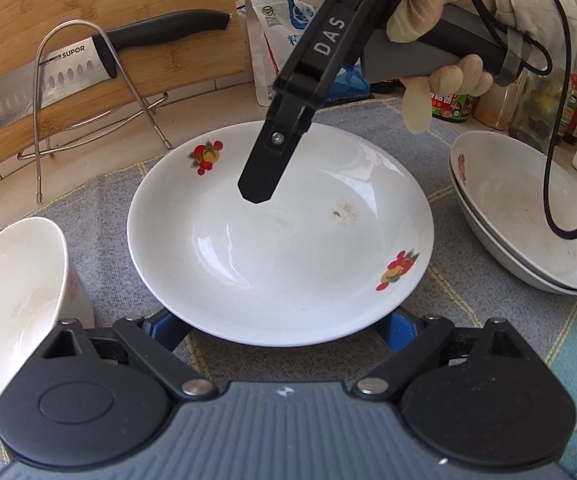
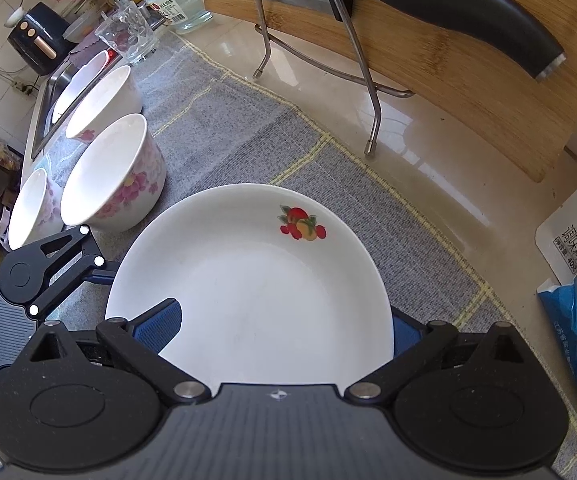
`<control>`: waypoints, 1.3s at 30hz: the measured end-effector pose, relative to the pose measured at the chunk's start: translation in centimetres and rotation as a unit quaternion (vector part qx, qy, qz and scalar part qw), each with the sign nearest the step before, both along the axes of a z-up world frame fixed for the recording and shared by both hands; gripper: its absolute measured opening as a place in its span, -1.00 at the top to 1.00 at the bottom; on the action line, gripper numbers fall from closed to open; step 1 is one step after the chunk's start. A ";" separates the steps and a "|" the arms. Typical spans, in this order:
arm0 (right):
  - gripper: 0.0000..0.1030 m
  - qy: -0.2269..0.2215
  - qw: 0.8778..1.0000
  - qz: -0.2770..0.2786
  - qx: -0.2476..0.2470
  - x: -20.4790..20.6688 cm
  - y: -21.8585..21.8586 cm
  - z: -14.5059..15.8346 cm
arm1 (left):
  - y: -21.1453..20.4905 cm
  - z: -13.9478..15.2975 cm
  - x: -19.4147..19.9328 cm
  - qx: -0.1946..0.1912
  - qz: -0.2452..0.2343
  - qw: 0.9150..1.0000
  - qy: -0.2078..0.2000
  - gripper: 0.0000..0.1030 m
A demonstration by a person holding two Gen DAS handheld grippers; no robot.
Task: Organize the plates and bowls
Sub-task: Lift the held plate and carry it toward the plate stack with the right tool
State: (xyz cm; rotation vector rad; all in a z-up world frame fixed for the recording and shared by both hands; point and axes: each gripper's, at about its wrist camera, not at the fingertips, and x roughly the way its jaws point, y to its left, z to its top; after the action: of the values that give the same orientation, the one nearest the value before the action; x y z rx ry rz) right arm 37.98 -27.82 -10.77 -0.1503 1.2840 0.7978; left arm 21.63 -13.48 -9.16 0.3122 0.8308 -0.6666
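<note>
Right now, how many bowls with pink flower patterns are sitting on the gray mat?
3, all left of the fruit-print plate: the nearest bowl beside its rim, a smaller bowl left of that, and a third bowl toward the sink. More may be hidden.

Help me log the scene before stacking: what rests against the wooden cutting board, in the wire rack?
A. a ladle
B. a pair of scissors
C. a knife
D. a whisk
C: a black-handled knife with a dimpled blade lies across the cutting board, held in the wire rack.
</note>
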 end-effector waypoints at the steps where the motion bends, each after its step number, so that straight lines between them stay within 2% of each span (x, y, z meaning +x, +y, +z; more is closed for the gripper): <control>1: -1.00 0.001 1.000 -0.001 0.000 -0.1 0.0 0.0 | 0.0 0.0 0.0 -0.001 -0.001 1.000 0.002 -0.84; 23: -1.00 0.004 1.000 -0.012 0.007 -2.1 -0.6 1.4 | 0.2 1.6 -1.7 -0.010 -0.007 1.000 0.007 -0.84; 39: -1.00 -0.022 0.999 -0.043 0.010 -5.1 -2.2 3.9 | -0.6 3.7 -3.1 -0.012 -0.042 0.999 -0.004 -0.84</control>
State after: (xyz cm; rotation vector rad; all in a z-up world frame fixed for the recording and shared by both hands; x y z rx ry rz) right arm 32.92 -30.00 -6.91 -0.0953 1.2323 0.7300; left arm 18.49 -14.10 -5.42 0.3281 0.8053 -0.7524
